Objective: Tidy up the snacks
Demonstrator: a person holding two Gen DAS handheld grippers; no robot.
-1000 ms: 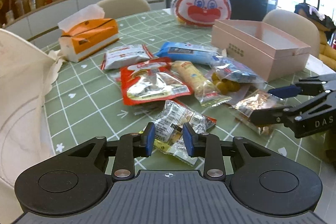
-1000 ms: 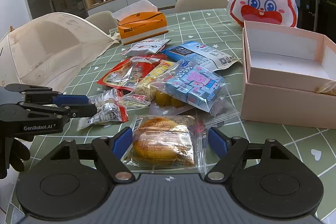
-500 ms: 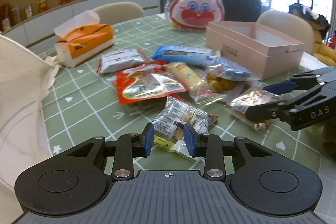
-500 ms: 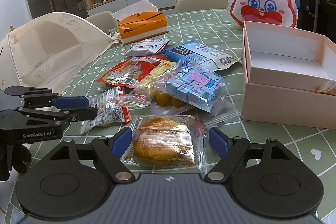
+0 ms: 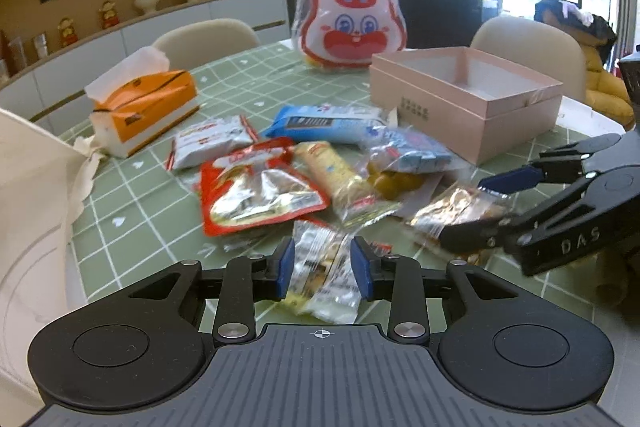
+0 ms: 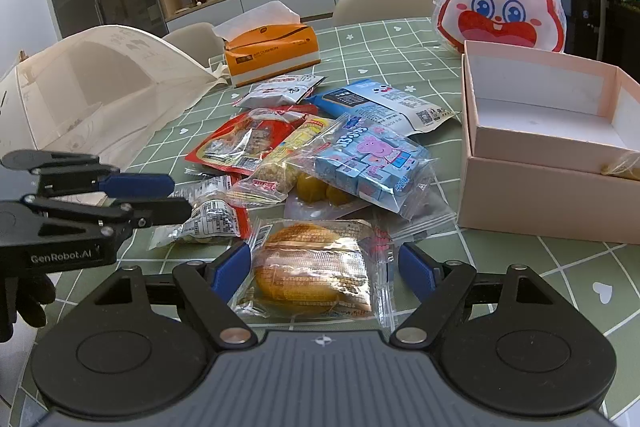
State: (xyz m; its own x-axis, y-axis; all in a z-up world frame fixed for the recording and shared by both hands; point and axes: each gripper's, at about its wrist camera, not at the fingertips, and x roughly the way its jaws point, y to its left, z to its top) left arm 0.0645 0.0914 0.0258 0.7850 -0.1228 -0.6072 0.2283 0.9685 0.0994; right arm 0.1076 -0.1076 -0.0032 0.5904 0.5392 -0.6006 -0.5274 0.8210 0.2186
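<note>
**Supervisor:** Report the left wrist view.

**Operator:** My left claw [image 5: 322, 269] sits low over the green checked table [image 5: 132, 195]. Its two blue pads flank a small clear snack packet [image 5: 320, 279]; the packet lies between them and the pads look to be touching its sides, so I read the claw as pinching the packet. Directly ahead of the claw lies a red pouch [image 5: 256, 187], with a long yellow biscuit pack [image 5: 336, 175] just to its right. Further ahead lies a blue wrapper [image 5: 324, 123]. Ahead and to the right stands the open pink box [image 5: 464, 99], and behind it the rabbit-face bag [image 5: 352, 27]. Ahead and to the left is the orange tissue pack [image 5: 140, 107]. My right claw [image 5: 472, 215] enters from the right, its fingers on either side of a bun packet [image 5: 456, 211].

**Supervisor:** Right wrist view?

**Operator:** My right claw [image 6: 324, 263] is spread wide. The bun packet [image 6: 316, 267] lies on the table [image 6: 568, 267] between the fingers; neither pad presses it. Just ahead of the claw is a clear bag of blue cartoon boxes [image 6: 368, 163]. The pink box [image 6: 552, 155] stands ahead and to the right, well apart from the fingers, with a snack just visible at its near right corner. The left claw [image 6: 176, 195] reaches in from the left, its tips at the small clear packet [image 6: 212, 219].
</note>
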